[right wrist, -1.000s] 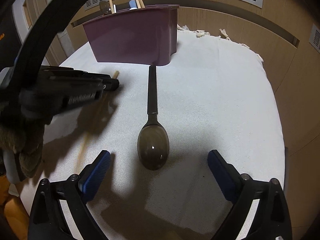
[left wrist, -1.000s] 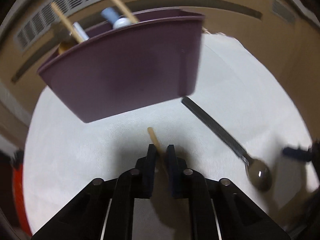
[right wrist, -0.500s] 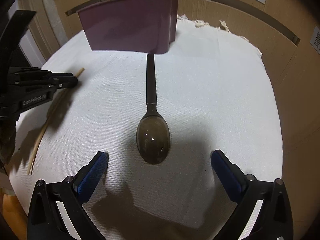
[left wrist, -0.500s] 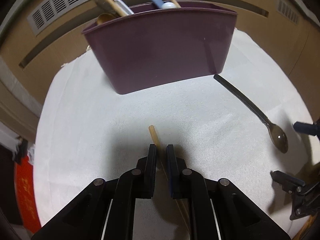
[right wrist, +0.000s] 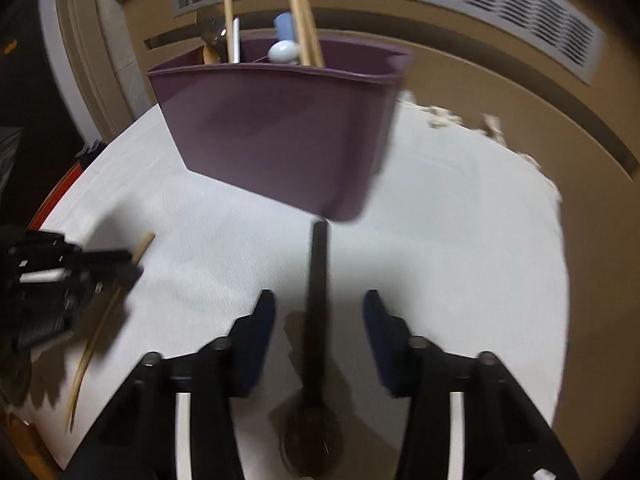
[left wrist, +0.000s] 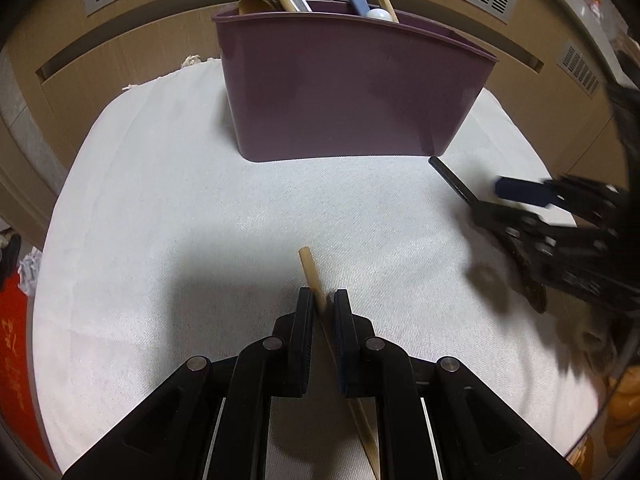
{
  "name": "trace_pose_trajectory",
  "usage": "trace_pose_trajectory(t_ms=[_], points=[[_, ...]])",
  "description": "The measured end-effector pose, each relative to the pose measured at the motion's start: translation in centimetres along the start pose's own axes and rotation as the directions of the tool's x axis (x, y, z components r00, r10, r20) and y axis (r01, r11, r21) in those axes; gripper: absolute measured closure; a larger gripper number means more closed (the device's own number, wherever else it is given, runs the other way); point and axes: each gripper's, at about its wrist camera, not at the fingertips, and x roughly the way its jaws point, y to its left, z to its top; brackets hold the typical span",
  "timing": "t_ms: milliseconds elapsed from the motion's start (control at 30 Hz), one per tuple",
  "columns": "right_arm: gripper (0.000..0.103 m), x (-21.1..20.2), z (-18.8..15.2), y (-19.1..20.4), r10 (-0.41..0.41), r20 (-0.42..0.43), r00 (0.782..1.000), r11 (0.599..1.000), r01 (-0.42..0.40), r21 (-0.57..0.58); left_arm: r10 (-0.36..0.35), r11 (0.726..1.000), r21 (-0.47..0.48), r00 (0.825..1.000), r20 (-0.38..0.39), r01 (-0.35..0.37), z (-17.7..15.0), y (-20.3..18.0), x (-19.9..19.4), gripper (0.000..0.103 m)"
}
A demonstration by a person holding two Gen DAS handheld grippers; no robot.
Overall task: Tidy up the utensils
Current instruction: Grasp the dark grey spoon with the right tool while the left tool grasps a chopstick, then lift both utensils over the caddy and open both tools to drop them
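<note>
A purple utensil bin (left wrist: 344,92) stands at the far side of the white cloth, holding chopsticks and spoons; it also shows in the right wrist view (right wrist: 280,128). My left gripper (left wrist: 323,300) is shut on a wooden chopstick (left wrist: 310,270), which shows again in the right wrist view (right wrist: 100,328). A dark spoon (right wrist: 318,280) lies on the cloth, handle toward the bin. My right gripper (right wrist: 319,312) is open, low over the spoon, one finger on each side of the handle. In the left wrist view the right gripper (left wrist: 508,200) covers most of the spoon (left wrist: 450,176).
A white cloth (left wrist: 200,220) covers the round table. A wooden wall with vent grilles (right wrist: 440,12) stands behind the bin. Something red (left wrist: 12,344) lies past the table's left edge.
My right gripper has moved forward and down so its fingers straddle the spoon handle. My left gripper still holds the chopstick and has drawn back from the bin, now facing it squarely.
</note>
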Motion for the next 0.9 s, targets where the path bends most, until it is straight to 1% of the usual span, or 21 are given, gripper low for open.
trace_pose_trajectory(t_ms=[33, 67, 100, 133, 167, 233, 400, 500, 567, 667, 700, 733, 833, 867, 900], points=[[0.064, 0.7, 0.2, 0.0, -0.003, -0.018, 1.000, 1.000, 0.003, 0.006, -0.005, 1.000, -0.004, 1.000, 0.000, 0.005, 0.0, 0.1, 0.0, 0.092], [0.070, 1.2, 0.2, 0.1, 0.002, -0.036, 0.999, 1.000, -0.001, 0.012, -0.014, 1.000, -0.011, 1.000, -0.002, 0.014, 0.0, 0.3, 0.0, 0.092], [0.072, 1.3, 0.3, 0.0, 0.000, -0.025, 1.000, 1.000, 0.001, 0.012, -0.021, 1.000, -0.018, 1.000, -0.002, 0.021, -0.2, 0.3, -0.2, 0.092], [0.085, 1.2, 0.3, 0.1, -0.002, -0.033, 0.999, 1.000, 0.002, 0.003, -0.029, 0.999, -0.021, 1.000, -0.004, 0.029, -0.2, 0.5, -0.2, 0.092], [0.091, 1.0, 0.2, 0.3, -0.002, -0.038, 0.999, 1.000, 0.002, -0.006, -0.034, 0.999, -0.022, 0.999, -0.006, 0.034, -0.5, 0.4, -0.5, 0.092], [0.092, 0.2, -0.2, 0.4, 0.023, -0.044, 0.999, 1.000, -0.023, -0.004, -0.036, 0.999, -0.024, 0.999, -0.011, 0.036, -0.6, 0.3, -0.8, 0.092], [0.092, -3.0, -1.3, 0.8, 0.054, 0.020, 0.998, 0.998, -0.054, -0.010, -0.021, 1.000, -0.018, 0.999, -0.024, 0.020, -0.2, 0.0, -0.5, 0.092], [0.092, -4.7, -2.0, 1.0, 0.056, 0.055, 0.997, 0.998, -0.055, -0.012, 0.002, 1.000, -0.015, 1.000, -0.020, -0.002, 0.5, -0.5, -0.3, 0.094], [0.092, -5.8, -2.8, 1.3, 0.049, 0.076, 0.996, 0.999, -0.048, -0.018, 0.014, 0.999, -0.031, 1.000, -0.009, -0.015, 0.4, -0.6, -0.3, 0.096], [0.091, -8.3, -3.9, 1.1, 0.064, 0.120, 0.991, 0.998, -0.063, -0.007, -0.011, 0.999, -0.051, 0.998, 0.057, 0.014, -0.1, -0.9, -2.6, 0.097], [0.091, -9.2, -4.3, 0.9, 0.067, 0.137, 0.988, 0.998, -0.067, -0.004, -0.020, 0.999, -0.047, 0.994, 0.104, 0.025, -0.2, -1.1, -4.3, 0.097], [0.092, -9.7, -3.9, 0.9, 0.068, 0.152, 0.986, 0.998, -0.069, -0.002, -0.027, 0.998, -0.045, 0.990, 0.140, 0.033, -0.3, -1.2, -5.6, 0.097], [0.092, -12.0, -3.9, 0.5, 0.068, 0.208, 0.976, 0.997, -0.071, 0.009, -0.034, 0.998, -0.038, 0.971, 0.238, 0.045, -0.4, -1.7, -9.3, 0.097], [0.092, -12.5, -3.8, 0.5, 0.069, 0.223, 0.972, 0.997, -0.074, 0.010, -0.037, 0.998, -0.036, 0.965, 0.260, 0.049, -0.3, -1.8, -10.1, 0.097], [0.092, -13.2, -3.6, 0.5, 0.072, 0.244, 0.967, 0.997, -0.077, 0.012, -0.044, 0.998, -0.036, 0.954, 0.298, 0.058, -0.2, -1.9, -11.5, 0.097]])
